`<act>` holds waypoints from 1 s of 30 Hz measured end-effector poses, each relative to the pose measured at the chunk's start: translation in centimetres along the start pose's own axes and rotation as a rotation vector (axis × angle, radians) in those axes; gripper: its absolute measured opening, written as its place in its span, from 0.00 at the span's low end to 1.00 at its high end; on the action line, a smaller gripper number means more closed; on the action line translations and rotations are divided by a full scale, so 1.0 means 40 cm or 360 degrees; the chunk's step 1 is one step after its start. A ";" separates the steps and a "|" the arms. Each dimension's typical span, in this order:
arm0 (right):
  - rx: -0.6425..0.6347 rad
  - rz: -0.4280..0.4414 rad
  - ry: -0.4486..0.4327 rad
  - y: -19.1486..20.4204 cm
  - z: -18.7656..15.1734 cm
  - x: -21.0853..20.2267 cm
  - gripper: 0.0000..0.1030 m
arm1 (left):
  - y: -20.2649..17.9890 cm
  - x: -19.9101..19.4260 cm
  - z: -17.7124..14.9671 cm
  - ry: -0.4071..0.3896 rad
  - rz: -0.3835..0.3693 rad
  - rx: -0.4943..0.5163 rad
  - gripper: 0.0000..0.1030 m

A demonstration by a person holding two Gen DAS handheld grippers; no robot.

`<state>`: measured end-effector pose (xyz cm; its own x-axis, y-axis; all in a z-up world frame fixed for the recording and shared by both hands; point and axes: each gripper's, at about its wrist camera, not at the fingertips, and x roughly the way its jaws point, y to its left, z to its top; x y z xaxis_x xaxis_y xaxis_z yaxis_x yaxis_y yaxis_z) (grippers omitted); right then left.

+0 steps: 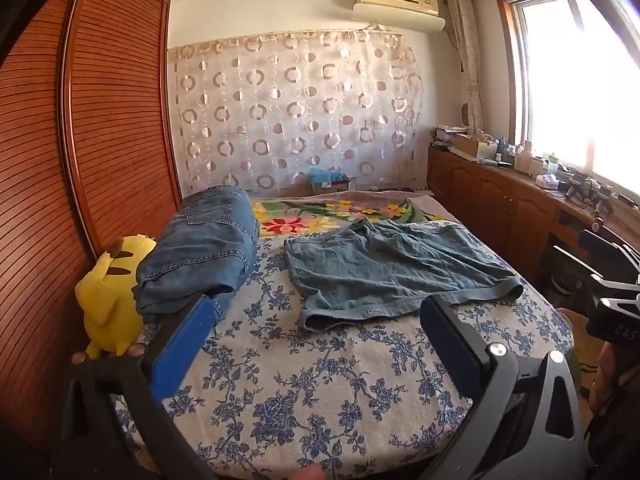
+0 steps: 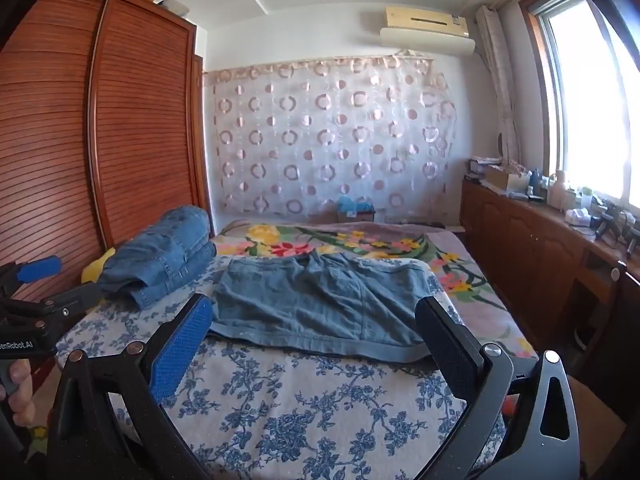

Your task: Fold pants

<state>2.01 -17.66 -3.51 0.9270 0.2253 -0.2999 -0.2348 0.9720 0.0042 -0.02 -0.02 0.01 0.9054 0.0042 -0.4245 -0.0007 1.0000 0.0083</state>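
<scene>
Opening stage of the fold, seen from both wrist cameras. I held the left gripper [image 1: 316,320] and the right gripper [image 2: 314,320] above the near end of the bed [image 1: 320,400], each with its jaws spread fully wide and nothing between them. Neither touched cloth. The garment to be folded, a pair of grey-blue denim shorts [image 1: 396,268], lay spread flat across the blue-flowered sheet, well forward of both grippers, its waistband toward the window [image 1: 572,80] side and its leg hems toward the wardrobe [image 1: 100,120] side, as far as the creases let me judge. Its surface was rumpled but single-layered; no fold had been started. A second denim item, a pair of jeans [image 1: 200,248], sat already bundled at the wardrobe edge of the bed, leaning against a yellow plush toy [image 1: 108,296], and was apart from the shorts. I judged that this was the approach step, before any grasp. The next move, in my reading, called for carrying both grippers forward and down to the near edge of the shorts, one toward each end, and for closing each on a single corner without pinching the sheet beneath. The thin, limp denim would likely sag between the two grips, so the lift would need to be level and matched on both sides.
</scene>
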 end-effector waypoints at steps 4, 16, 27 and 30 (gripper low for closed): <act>0.0004 0.0009 -0.0004 -0.002 -0.001 -0.002 1.00 | 0.000 -0.001 0.000 0.0002 0.0005 0.0006 1.00; 0.0016 -0.0005 0.0002 -0.005 -0.003 -0.002 1.00 | 0.004 -0.013 0.018 -0.0017 0.0005 0.0008 1.00; 0.0013 -0.0005 -0.0001 -0.003 -0.004 -0.004 1.00 | 0.006 -0.030 0.012 -0.0038 0.0007 0.0006 1.00; 0.0014 -0.0006 -0.0002 -0.002 -0.003 -0.004 1.00 | 0.003 -0.030 0.012 -0.0038 0.0010 0.0006 1.00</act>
<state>1.83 -17.80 -3.59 0.9281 0.2220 -0.2989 -0.2291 0.9733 0.0114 -0.90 0.08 0.94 0.9153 0.0100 -0.4027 -0.0046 0.9999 0.0145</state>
